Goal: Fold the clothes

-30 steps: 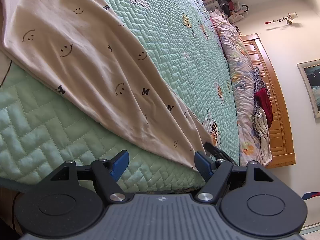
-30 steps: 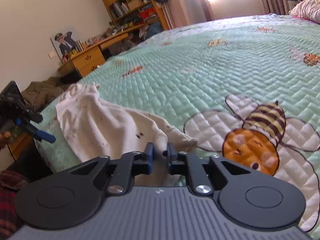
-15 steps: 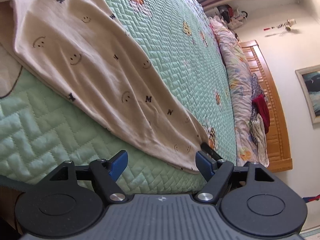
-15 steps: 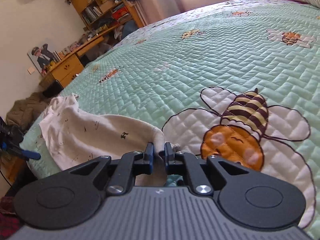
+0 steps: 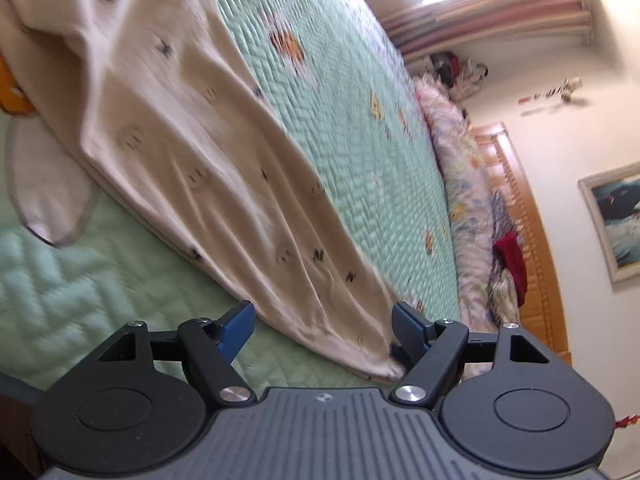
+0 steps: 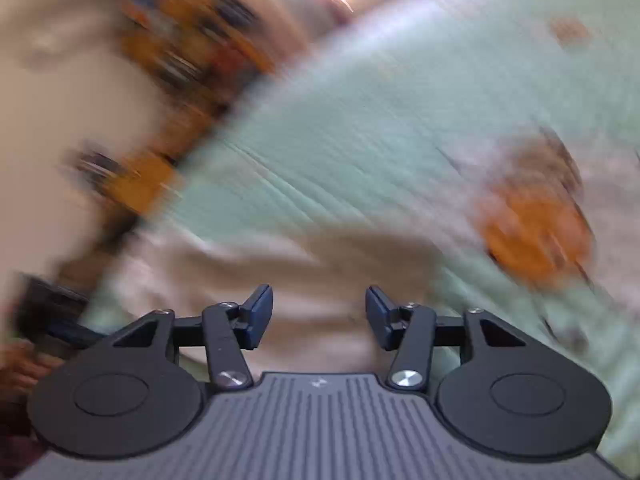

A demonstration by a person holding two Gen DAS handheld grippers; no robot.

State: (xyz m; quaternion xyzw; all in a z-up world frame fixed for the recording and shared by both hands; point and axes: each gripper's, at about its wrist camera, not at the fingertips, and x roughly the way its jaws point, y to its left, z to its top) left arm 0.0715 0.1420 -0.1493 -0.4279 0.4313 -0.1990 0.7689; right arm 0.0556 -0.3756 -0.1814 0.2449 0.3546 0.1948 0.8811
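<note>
Now the right claw [image 6: 319,316], clamped on the cream garment [image 6: 320,320] before, gapes; left claw [image 5: 322,330] remains wide open.

My left wrist camera sits low and close at the near edge of the green quilt [image 5: 352,128], tilted hard, and looks along the bed toward the wooden headboard [image 5: 532,240] at the quilt's far right. My right wrist camera, badly blurred, is just as near over the same quilt [image 6: 340,128] but faces the other way, toward shelving beyond its far left edge. Both views share the quilt and the beige garment [image 5: 192,152] lying on it close before each lens [image 6: 320,280].
</note>
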